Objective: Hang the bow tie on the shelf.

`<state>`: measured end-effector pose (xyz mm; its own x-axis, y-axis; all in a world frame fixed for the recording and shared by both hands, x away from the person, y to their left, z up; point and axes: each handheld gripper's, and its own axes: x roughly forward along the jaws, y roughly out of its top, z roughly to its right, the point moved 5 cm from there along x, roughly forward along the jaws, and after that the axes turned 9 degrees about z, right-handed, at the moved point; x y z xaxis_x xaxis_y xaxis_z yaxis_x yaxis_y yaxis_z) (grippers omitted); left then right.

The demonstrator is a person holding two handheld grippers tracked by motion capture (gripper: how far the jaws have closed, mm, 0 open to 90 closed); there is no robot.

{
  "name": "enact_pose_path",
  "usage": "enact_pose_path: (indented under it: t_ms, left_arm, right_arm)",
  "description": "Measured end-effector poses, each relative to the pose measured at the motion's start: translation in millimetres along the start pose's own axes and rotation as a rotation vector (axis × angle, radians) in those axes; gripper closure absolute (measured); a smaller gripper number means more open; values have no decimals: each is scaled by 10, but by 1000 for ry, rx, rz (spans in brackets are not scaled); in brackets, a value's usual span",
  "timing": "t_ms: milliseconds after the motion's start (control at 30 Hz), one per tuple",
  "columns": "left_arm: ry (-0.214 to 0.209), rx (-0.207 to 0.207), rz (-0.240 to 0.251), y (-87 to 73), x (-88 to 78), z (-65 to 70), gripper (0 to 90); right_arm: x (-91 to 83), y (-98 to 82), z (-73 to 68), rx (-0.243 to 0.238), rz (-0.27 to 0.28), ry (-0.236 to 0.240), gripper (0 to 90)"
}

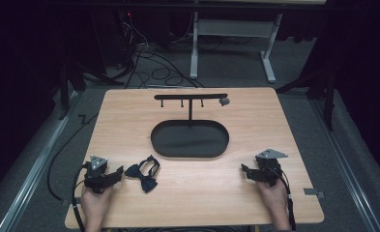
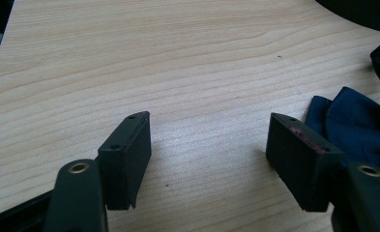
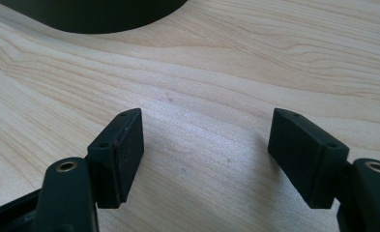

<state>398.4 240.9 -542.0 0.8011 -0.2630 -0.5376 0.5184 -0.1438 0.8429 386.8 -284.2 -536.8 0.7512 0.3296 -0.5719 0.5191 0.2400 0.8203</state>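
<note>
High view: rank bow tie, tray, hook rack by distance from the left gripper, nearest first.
From the left gripper:
1. Bow tie, just right of its jaws, near edge of the table.
2. Tray, mid-table, farther up and to the right.
3. Hook rack, standing at the tray's far rim, toward the table's back edge.

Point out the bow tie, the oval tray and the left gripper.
bow tie (image 1: 142,175): high view, on its centre knot.
oval tray (image 1: 190,154): high view, on its near rim.
left gripper (image 1: 119,175): high view, midway between its open fingertips.

No readable text, labels or numbers anywhere.
</note>
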Motion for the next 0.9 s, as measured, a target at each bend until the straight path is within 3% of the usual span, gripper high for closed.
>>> enact_pose_path:
  t_ms: [900]
  left_arm:
    - [5, -7, -8, -3, -1, 9, 298]
  right_arm:
    - [0, 0, 3, 4, 1, 1, 300]
